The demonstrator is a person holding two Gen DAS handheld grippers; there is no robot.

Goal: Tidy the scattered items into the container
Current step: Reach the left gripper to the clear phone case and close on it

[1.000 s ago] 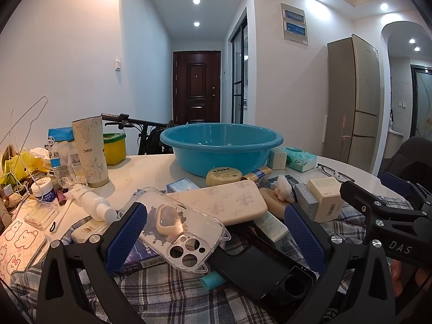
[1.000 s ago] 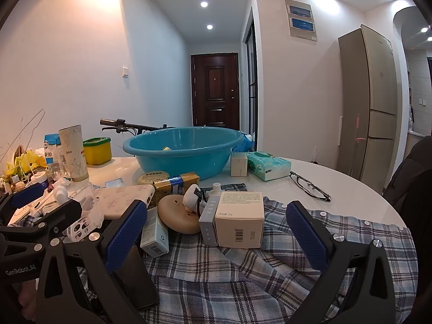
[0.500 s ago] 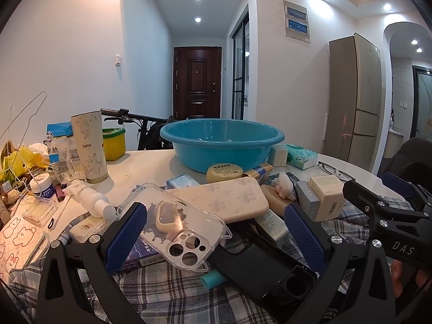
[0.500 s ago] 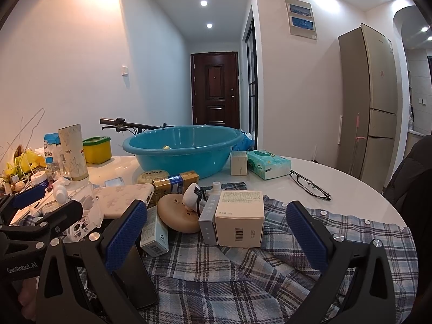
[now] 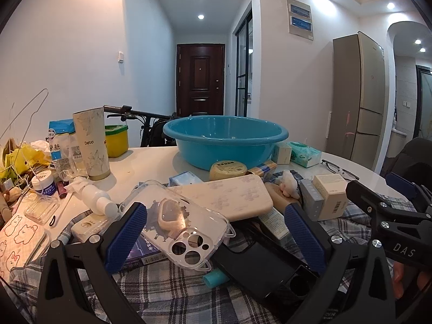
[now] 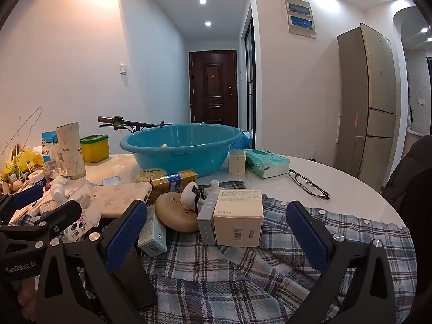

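Basins: one blue basin (image 6: 181, 148), and inside it one small pale item (image 6: 163, 145) shows.
Phone cases: four, namely one clear case (image 5: 178, 224), one beige floral case (image 5: 226, 197), one black case (image 5: 259, 267) and one bear-print case (image 5: 16, 237).
Boxes by the plaid shirt (image 6: 270, 270): one cream box (image 6: 239, 224), one grey box (image 6: 206, 217).
Tissue packs: one green pack (image 6: 267, 162).
Eyeglasses: one pair (image 6: 307, 183).
Tall cups: one, marked Debo (image 5: 91, 143).
Hand-held grippers: two, a left hand-held gripper (image 5: 214, 239) and a right hand-held gripper (image 6: 216, 237).

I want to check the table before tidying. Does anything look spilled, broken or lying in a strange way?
Nothing looks spilled or broken. The clear plastic phone case lies tilted on the pile, and the white spray bottle lies on its side. The black-framed glasses lie loose on the white table, apart from the pile.
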